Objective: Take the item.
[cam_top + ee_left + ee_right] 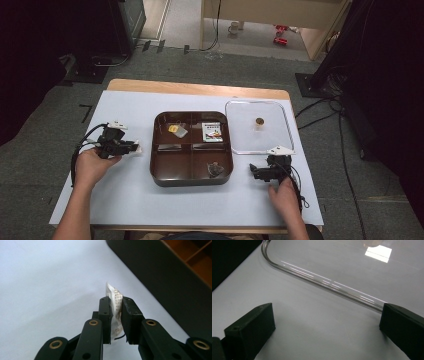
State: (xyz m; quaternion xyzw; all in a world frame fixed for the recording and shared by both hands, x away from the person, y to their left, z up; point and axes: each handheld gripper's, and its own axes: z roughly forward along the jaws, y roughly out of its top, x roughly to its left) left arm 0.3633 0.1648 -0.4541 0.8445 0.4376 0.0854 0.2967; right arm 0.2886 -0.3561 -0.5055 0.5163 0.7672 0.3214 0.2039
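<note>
trays: 1 [192, 172] | clear lids: 1 [280, 145] | packets: 4 [213, 131] | tools: 2 [134, 146]

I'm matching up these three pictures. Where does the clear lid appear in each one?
High view: clear lid lies right of the brown tray.
Left gripper view: not in it.
Right gripper view: its curved rim crosses ahead of the open fingers.
Shared landmark: the white tabletop.
</note>
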